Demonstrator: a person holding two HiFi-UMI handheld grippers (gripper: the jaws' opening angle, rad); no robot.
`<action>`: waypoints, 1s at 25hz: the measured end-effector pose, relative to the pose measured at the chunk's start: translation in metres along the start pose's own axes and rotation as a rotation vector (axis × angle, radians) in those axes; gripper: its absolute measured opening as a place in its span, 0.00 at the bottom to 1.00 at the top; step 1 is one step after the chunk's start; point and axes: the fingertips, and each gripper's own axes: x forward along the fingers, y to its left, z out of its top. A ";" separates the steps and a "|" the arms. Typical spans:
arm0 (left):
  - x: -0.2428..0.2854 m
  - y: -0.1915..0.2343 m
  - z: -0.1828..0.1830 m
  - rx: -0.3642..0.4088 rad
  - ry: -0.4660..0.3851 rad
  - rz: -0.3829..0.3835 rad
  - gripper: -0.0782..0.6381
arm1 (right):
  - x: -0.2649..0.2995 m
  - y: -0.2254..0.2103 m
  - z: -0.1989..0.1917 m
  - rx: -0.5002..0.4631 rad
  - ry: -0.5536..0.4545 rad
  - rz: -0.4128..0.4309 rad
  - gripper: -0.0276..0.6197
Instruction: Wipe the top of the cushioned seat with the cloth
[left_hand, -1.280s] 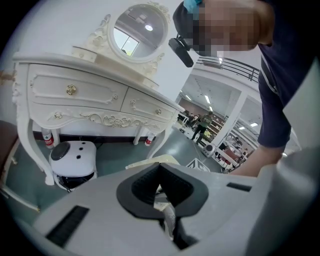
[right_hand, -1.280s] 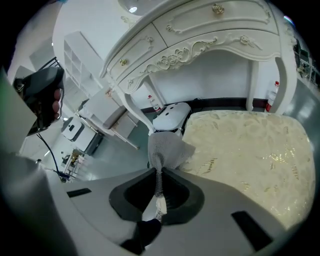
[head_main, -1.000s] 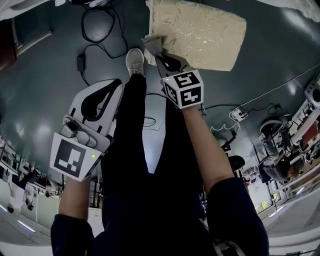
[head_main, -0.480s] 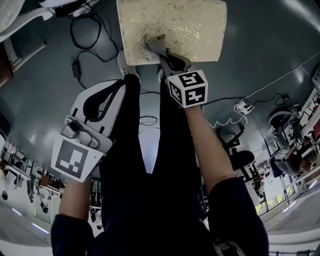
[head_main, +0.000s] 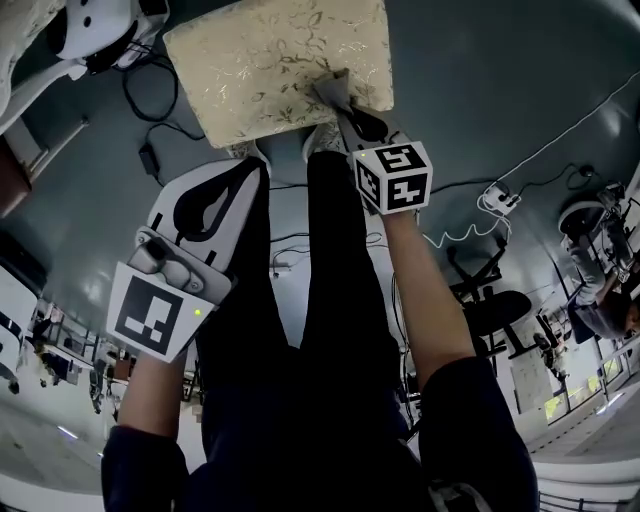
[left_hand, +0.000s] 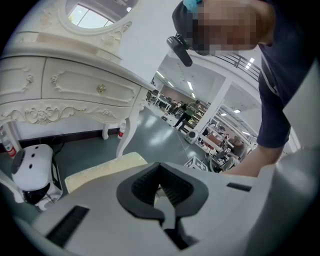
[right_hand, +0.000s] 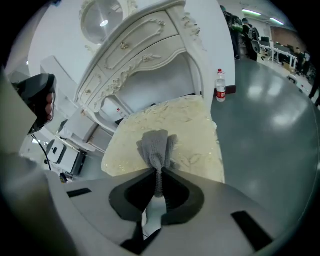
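Note:
The cushioned seat (head_main: 280, 65) is cream with a gold leaf pattern and stands on the grey floor at the top of the head view. My right gripper (head_main: 343, 108) is shut on a grey cloth (head_main: 332, 88), which lies pressed on the seat's top near its front right part. In the right gripper view the cloth (right_hand: 157, 144) bunches out of the right gripper (right_hand: 159, 172) onto the seat (right_hand: 190, 125). My left gripper (head_main: 250, 170) hangs shut and empty beside the person's left leg, short of the seat. The left gripper (left_hand: 160, 167) looks over the seat's edge (left_hand: 100, 170).
A white ornate dressing table (left_hand: 75, 90) with a mirror stands behind the seat. A white device (left_hand: 32, 172) and cables (head_main: 150, 100) lie on the floor to the left. A water bottle (right_hand: 220, 85) stands by a table leg. A power strip (head_main: 495, 195) lies on the right.
The right gripper has dragged the cloth across the seat's front part, from its left corner towards its right side. The left gripper has stayed by the leg.

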 end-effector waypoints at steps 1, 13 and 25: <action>0.009 -0.007 0.002 0.007 0.004 -0.007 0.12 | -0.005 -0.010 -0.002 0.010 -0.005 -0.004 0.11; 0.061 -0.046 0.021 0.042 0.038 -0.055 0.12 | -0.038 -0.076 -0.014 0.103 -0.021 -0.049 0.11; 0.015 -0.052 0.085 0.119 -0.054 -0.026 0.12 | -0.106 -0.049 0.068 0.036 -0.153 -0.049 0.11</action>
